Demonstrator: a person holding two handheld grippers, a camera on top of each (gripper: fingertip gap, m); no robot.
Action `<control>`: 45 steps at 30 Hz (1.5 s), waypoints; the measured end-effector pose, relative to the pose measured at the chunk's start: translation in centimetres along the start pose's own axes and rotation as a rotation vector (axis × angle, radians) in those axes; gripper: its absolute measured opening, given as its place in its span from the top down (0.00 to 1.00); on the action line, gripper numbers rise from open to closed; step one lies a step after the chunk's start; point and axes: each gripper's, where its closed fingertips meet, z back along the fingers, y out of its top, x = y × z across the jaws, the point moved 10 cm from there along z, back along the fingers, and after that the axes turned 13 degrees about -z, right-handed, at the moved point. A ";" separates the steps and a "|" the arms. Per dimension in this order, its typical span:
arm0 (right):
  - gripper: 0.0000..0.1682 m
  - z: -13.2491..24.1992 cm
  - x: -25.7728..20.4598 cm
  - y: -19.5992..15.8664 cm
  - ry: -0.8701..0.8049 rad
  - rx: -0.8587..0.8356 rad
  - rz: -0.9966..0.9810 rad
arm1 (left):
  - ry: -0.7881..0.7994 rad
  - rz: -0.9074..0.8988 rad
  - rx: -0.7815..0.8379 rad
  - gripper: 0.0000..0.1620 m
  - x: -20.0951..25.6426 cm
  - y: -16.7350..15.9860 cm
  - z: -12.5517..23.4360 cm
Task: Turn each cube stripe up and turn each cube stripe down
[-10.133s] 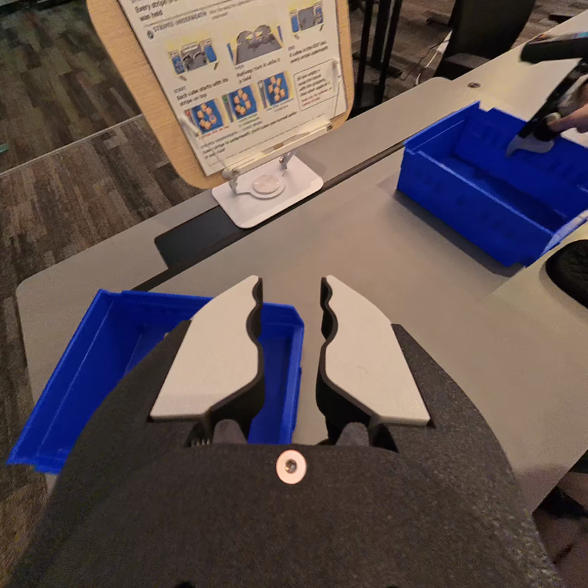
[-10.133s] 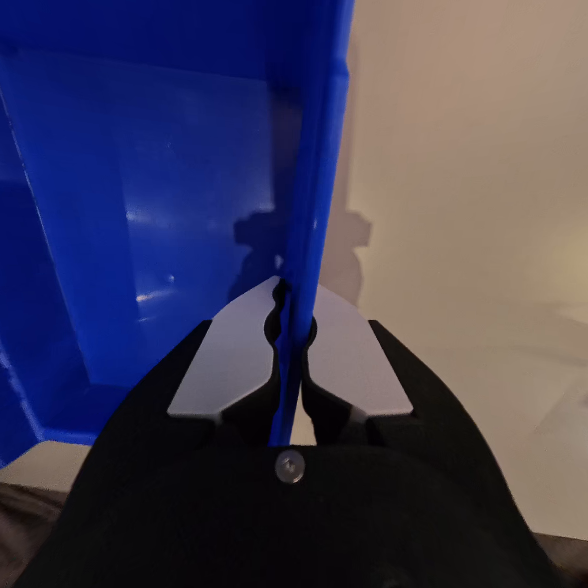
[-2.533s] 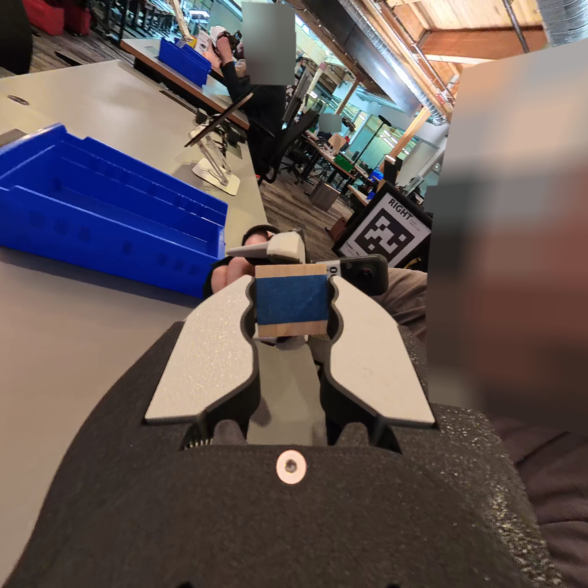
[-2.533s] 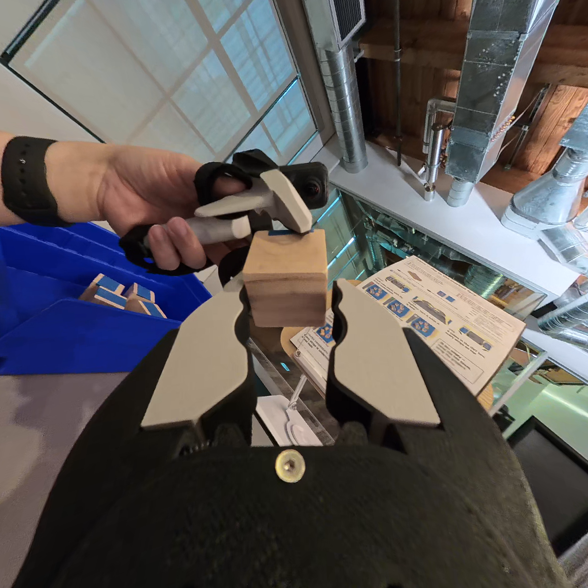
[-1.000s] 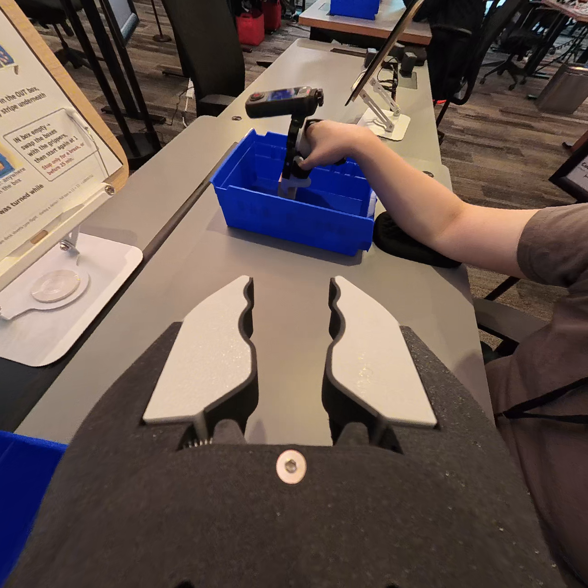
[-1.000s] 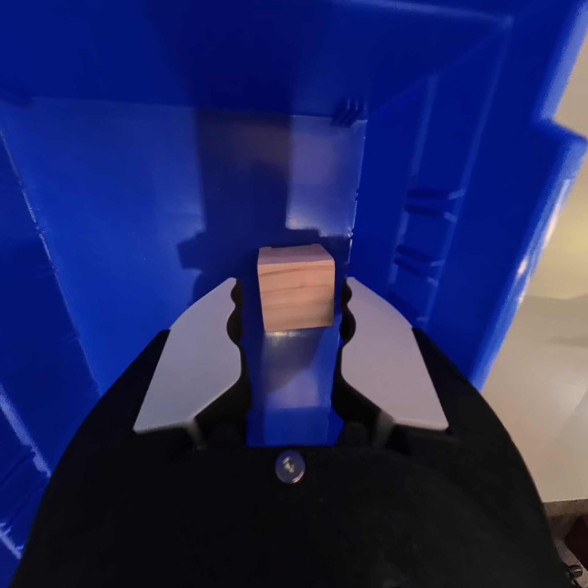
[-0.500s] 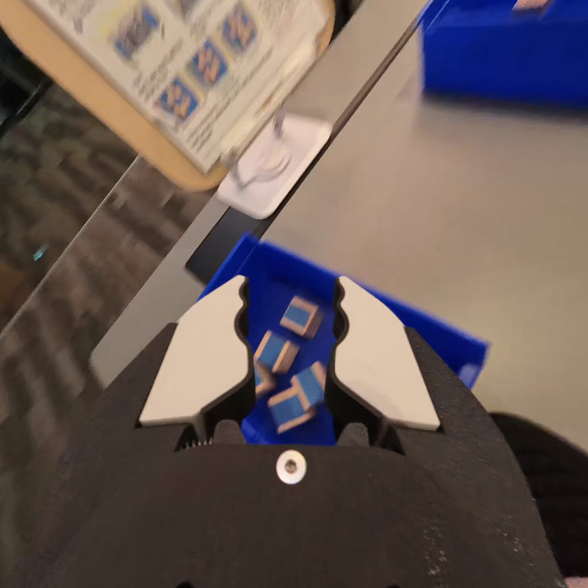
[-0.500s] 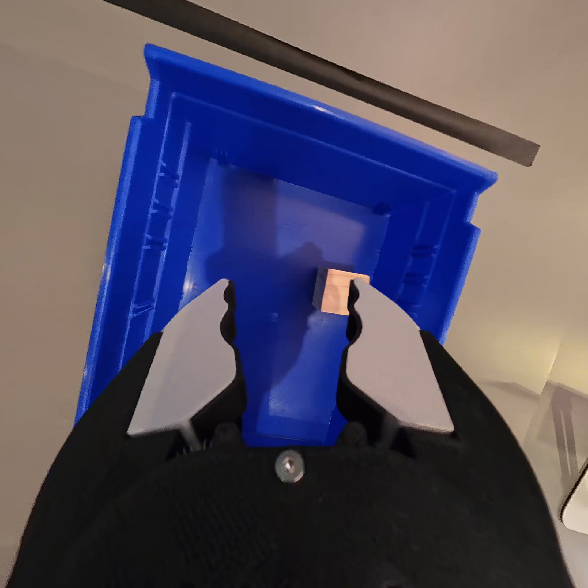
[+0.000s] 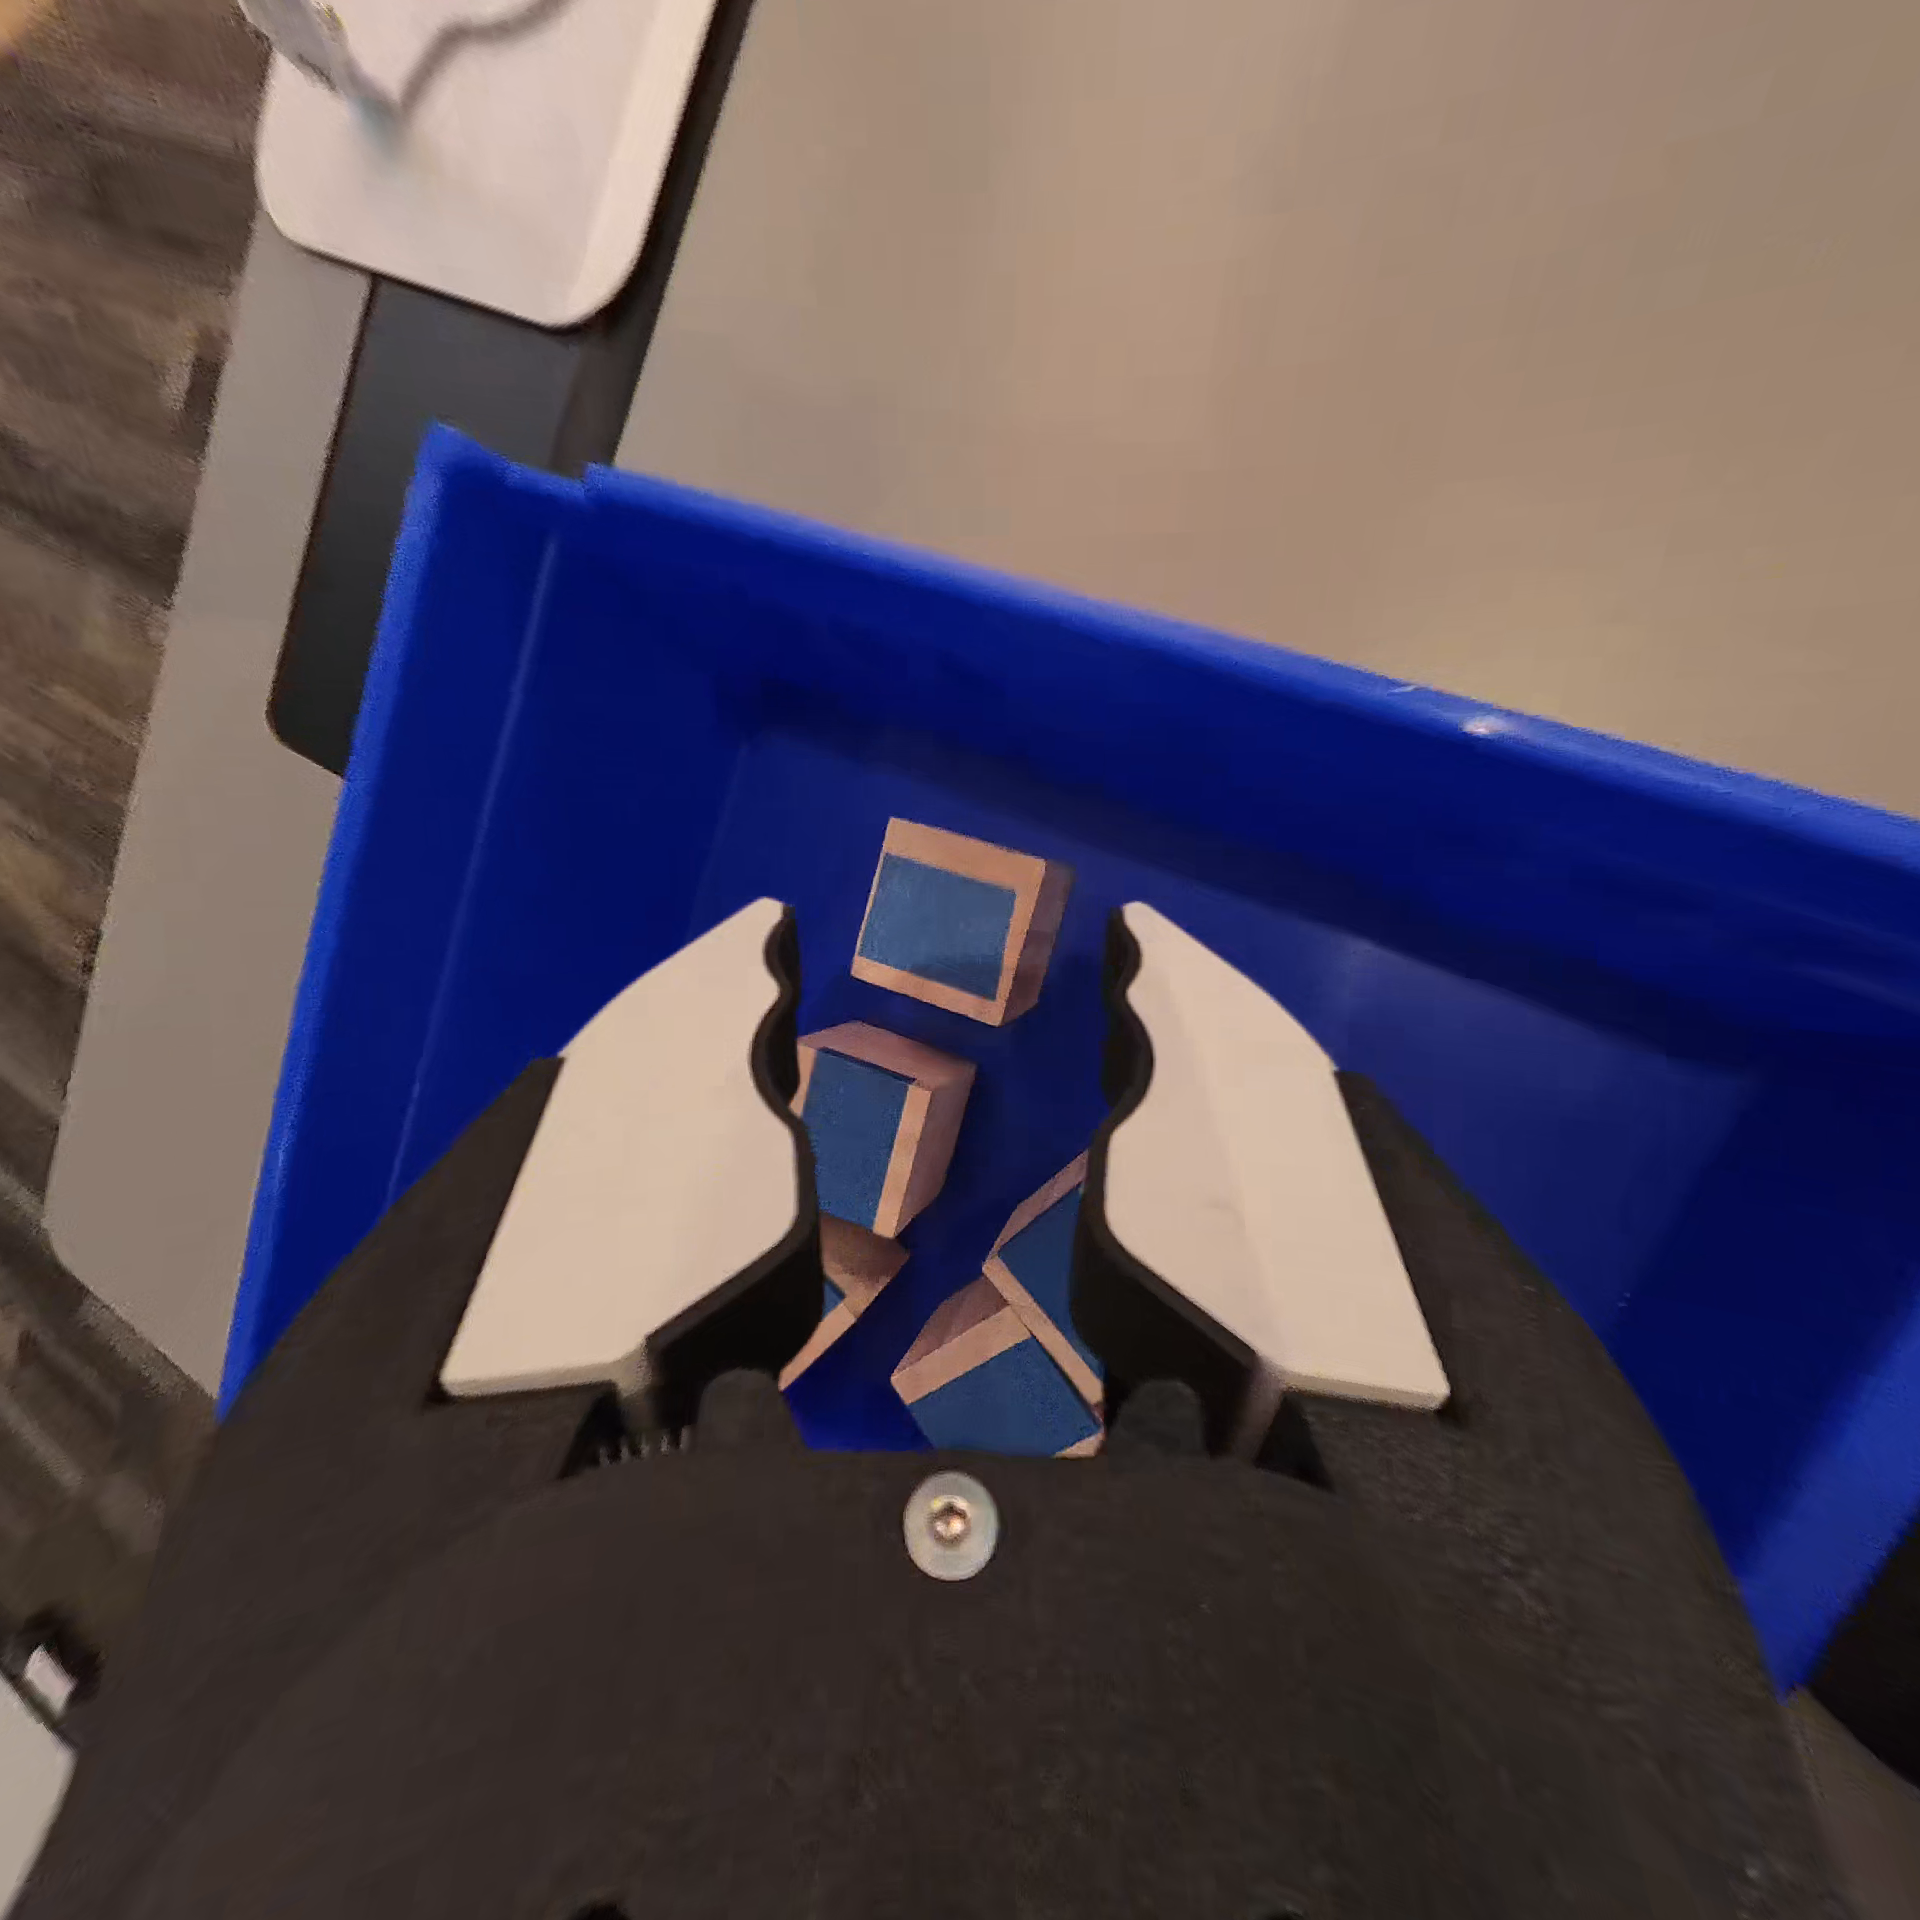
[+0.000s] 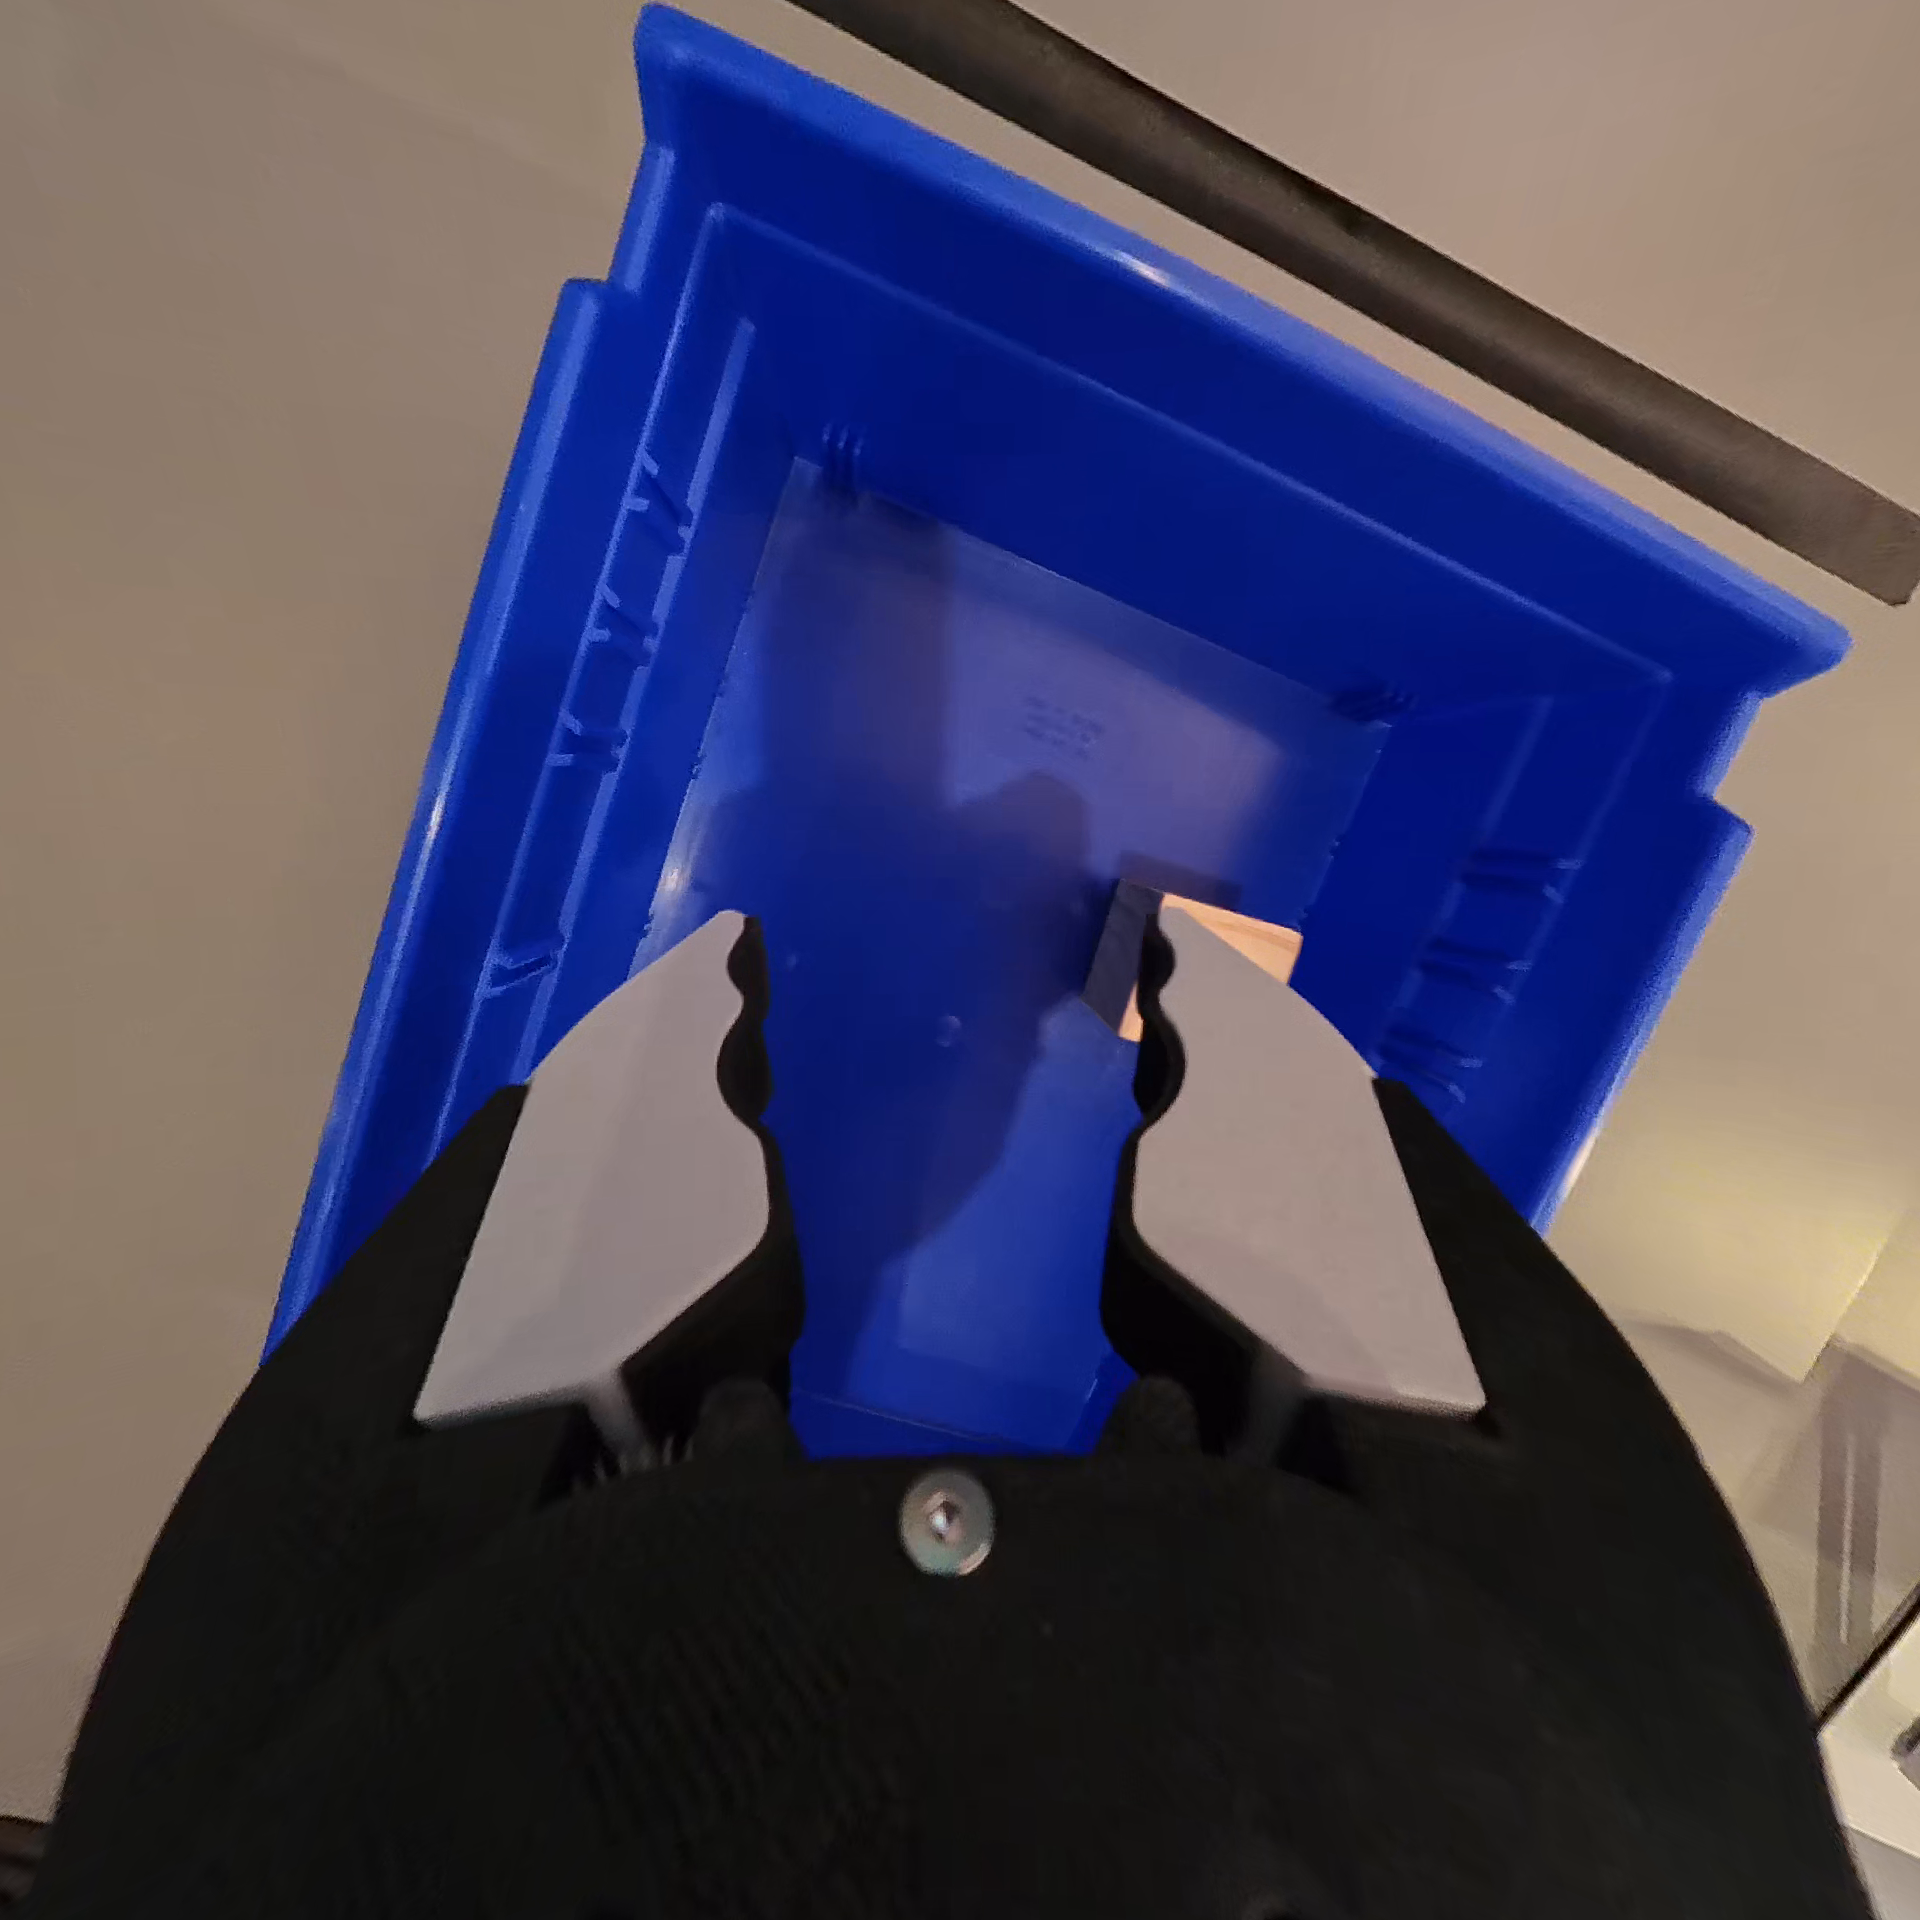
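In the left wrist view, my left gripper [image 9: 951,914] is open and empty, held above a blue bin [image 9: 1195,665] with several wooden cubes in it, blue stripe faces showing. One cube [image 9: 951,920] lies just beyond the fingertips, another cube [image 9: 878,1127] sits between the fingers, and more lie lower, partly hidden. In the right wrist view, my right gripper [image 10: 940,925] is open and empty above a second blue bin [image 10: 1143,312]. A single wooden cube [image 10: 1247,940] sits on that bin's floor, plain wood face up, partly hidden behind the right fingertip.
Both bins stand on a grey table [image 9: 1299,312]. A white stand base [image 9: 468,166] sits at the table's left edge, beyond the left bin. A dark seam [image 10: 1403,301] crosses the table behind the right bin. Another white stand base [image 10: 1870,1766] shows at lower right.
My left gripper swung away from the far bin and down over the near bin of cubes, closing in on them. My right gripper rose out of its bin, leaving the cube on the floor.
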 end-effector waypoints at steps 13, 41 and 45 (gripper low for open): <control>0.58 -1.9 -1.3 0.1 -0.009 -0.085 0.081 | -0.109 -0.005 -0.120 0.60 -0.5 -0.4 -4.0; 0.60 8.8 -8.5 0.2 -0.083 0.501 0.223 | 0.185 0.285 0.614 0.70 -0.6 6.4 12.3; 0.57 11.8 -16.6 -2.8 0.159 0.950 0.787 | -0.154 0.379 0.942 0.70 1.1 11.0 12.2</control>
